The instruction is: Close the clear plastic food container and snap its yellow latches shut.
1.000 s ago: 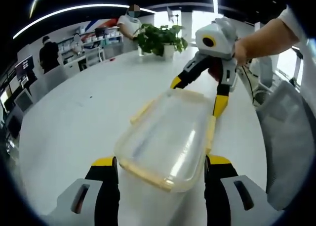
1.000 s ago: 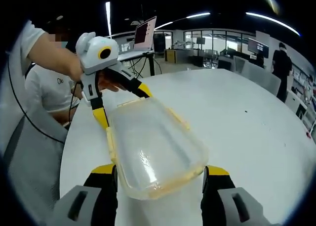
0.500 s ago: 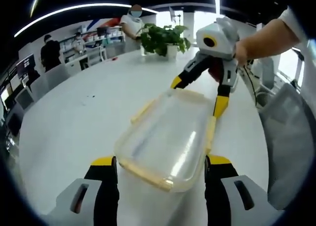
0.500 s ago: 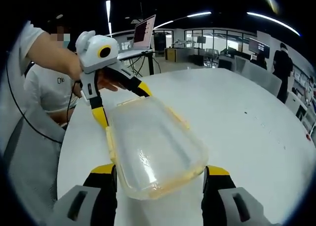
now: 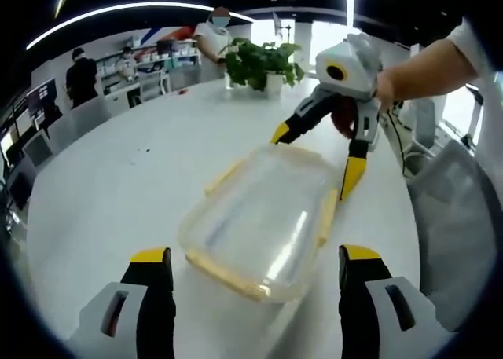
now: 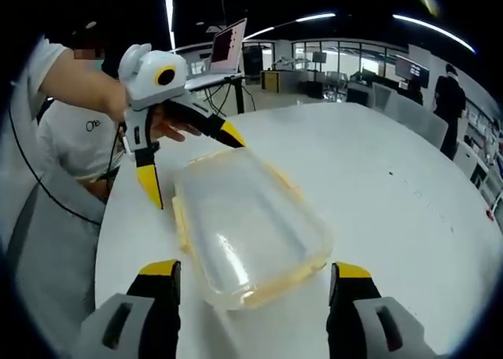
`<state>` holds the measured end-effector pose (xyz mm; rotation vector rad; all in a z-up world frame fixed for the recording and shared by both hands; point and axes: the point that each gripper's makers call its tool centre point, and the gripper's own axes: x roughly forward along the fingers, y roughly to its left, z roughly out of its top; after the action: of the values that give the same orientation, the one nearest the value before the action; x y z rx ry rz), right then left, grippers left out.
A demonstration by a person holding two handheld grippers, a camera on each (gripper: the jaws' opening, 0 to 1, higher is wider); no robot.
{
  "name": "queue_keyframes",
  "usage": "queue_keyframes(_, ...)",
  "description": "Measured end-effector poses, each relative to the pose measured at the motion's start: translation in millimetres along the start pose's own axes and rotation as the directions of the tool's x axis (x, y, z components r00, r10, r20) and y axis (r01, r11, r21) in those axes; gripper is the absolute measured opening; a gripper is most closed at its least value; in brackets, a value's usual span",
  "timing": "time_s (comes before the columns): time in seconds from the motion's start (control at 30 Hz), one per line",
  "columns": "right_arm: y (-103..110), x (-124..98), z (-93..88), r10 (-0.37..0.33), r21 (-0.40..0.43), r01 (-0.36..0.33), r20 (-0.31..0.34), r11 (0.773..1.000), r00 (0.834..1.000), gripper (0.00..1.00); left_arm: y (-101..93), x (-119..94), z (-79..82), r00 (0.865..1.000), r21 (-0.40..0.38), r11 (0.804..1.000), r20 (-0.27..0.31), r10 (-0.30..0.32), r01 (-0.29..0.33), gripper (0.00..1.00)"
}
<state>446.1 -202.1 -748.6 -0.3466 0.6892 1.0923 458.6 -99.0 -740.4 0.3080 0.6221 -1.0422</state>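
Note:
The clear plastic container (image 5: 259,221) lies on the white table (image 5: 102,186) with its lid on and yellow latches (image 5: 326,217) along its long sides. In the left gripper view my left gripper (image 5: 255,257) stands open at the container's near end, jaws wider than it and apart from it. My right gripper (image 5: 316,153) is open at the far end. In the right gripper view the container (image 6: 247,225) lies lengthwise in front of the open right gripper (image 6: 253,269). Beyond it is the open left gripper (image 6: 191,161). Whether the latches (image 6: 283,182) are snapped, I cannot tell.
A potted plant (image 5: 259,60) stands at the table's far side, with people and shelves behind it. A grey chair (image 5: 448,217) stands at the table's edge. A seated person in white (image 6: 78,147) is close by, and a laptop (image 6: 228,53) stands on a desk behind.
Both grippers have opened wider and drawn back from the container's ends; their jaws no longer press against it. The container has stayed in place on the table.

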Motion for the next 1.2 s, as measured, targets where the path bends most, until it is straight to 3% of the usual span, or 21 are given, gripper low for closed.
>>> queue_keyframes(0.13,2,-3,3.9,-0.004,0.007,0.003,0.010,1.000,1.000,0.86,-6.7,-2,1.7,1.000,0.008,1.000,0.002,-0.012,0.012,0.90)
queue_keyframes(0.23,-1,-3,4.3,-0.026,0.021,0.025,0.009,0.999,1.000,0.99,-9.2,-5,4.6,1.000,-0.006,1.000,0.011,-0.011,0.011,0.93)
queue_keyframes(0.43,3,-7,8.0,-0.032,0.020,0.032,0.018,0.999,0.999,0.99,-14.9,-8,9.4,1.000,-0.011,1.000,0.024,-0.013,0.014,0.99)
queue_keyframes(0.73,9,-16,18.0,-0.045,0.005,0.045,0.046,0.999,0.998,0.99,-15.5,-19,16.2,0.999,-0.022,1.000,0.040,0.012,-0.011,0.99)
queue_keyframes(1.2,24,-38,31.5,-0.063,0.011,0.062,0.101,0.998,0.993,0.99,-33.0,-36,22.4,0.998,-0.026,0.999,0.052,0.030,-0.028,0.99)
